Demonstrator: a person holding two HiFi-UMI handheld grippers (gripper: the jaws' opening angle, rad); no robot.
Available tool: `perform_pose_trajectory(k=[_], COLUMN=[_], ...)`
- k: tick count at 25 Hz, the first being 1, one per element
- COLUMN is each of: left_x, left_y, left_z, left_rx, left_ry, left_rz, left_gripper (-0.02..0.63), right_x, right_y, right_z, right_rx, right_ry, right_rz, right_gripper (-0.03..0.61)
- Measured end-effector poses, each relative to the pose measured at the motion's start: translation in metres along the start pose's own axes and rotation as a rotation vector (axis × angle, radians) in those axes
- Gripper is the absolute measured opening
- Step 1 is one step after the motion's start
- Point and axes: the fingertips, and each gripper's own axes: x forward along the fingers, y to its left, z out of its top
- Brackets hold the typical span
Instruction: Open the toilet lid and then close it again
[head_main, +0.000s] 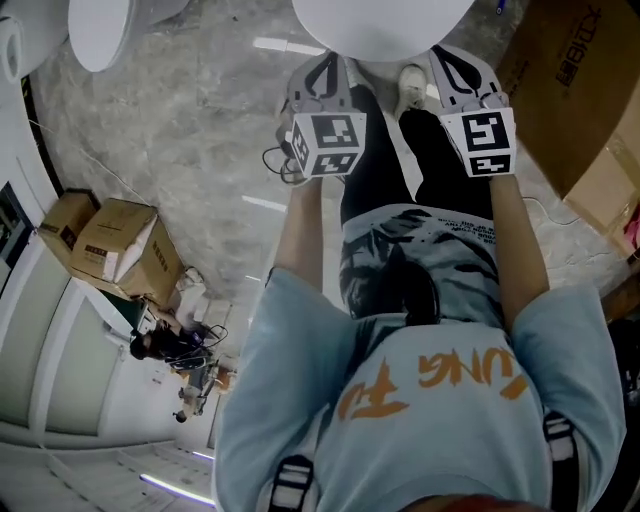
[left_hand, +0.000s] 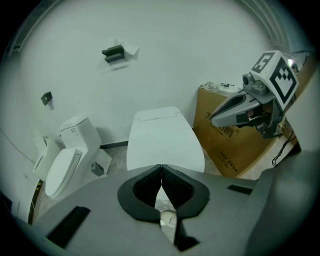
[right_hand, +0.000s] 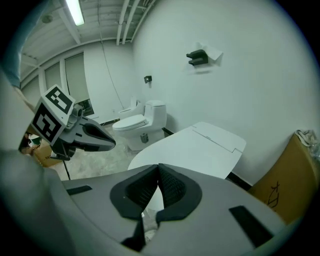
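Observation:
The toilet's white lid (left_hand: 162, 140) lies closed ahead of both grippers, also seen in the right gripper view (right_hand: 195, 150) and at the top of the head view (head_main: 380, 25). My left gripper (left_hand: 161, 168) is shut with nothing between its jaws, held above and short of the lid's front edge. My right gripper (right_hand: 158, 168) is likewise shut and empty, beside it to the right. In the head view the left gripper (head_main: 328, 65) and right gripper (head_main: 462, 62) sit side by side just before the lid's front rim, touching nothing.
A second white toilet (left_hand: 67, 157) stands to the left by the wall. A large cardboard box (left_hand: 235, 145) leans right of the toilet. Smaller cardboard boxes (head_main: 115, 245) sit on the floor to the left. A black fixture (left_hand: 114, 52) hangs on the wall above.

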Motion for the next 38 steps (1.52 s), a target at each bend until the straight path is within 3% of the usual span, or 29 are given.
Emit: perform_pose_trajectory(k=[3, 9, 12, 19, 24, 32, 38], left_x=[0.02, 0.059, 0.076, 0.112, 0.134, 0.145, 0.144], left_y=[-0.006, -0.014, -0.009, -0.008, 0.0, -0.008, -0.009], left_z=[-0.027, -0.064, -0.082, -0.12, -0.129, -0.128, -0.129], left_rx=[0.045, 0.159, 0.249, 0.54, 0.661, 0.799, 0.818], left_ry=[0.047, 0.107, 0.133, 0.169, 0.194, 0.174, 0.169], left_rz=[-0.023, -0.082, -0.101, -0.171, -0.147, -0.192, -0.21], left_gripper=[0.025, 0.037, 0.164, 0.33, 0.344, 0.345, 0.345], right_x=[0.017, 0.052, 0.072, 0.12, 0.155, 0.164, 0.16], right_y=[0.01, 0.022, 0.039, 0.061, 0.066, 0.064, 0.066], right_z=[-0.03, -0.081, -0.101, -0.145, -0.159, -0.161, -0.161], right_rx=[-0.037, -0.133, -0.238, -0.567, -0.685, -0.742, -0.758], right_ry=[0.044, 0.137, 0.187, 0.271, 0.298, 0.333, 0.383], right_rz=[0.027, 0.072, 0.115, 0.142, 0.097, 0.069, 0.05], right_gripper=[0.014, 0.116, 0.192, 0.358, 0.367, 0.37, 0.337])
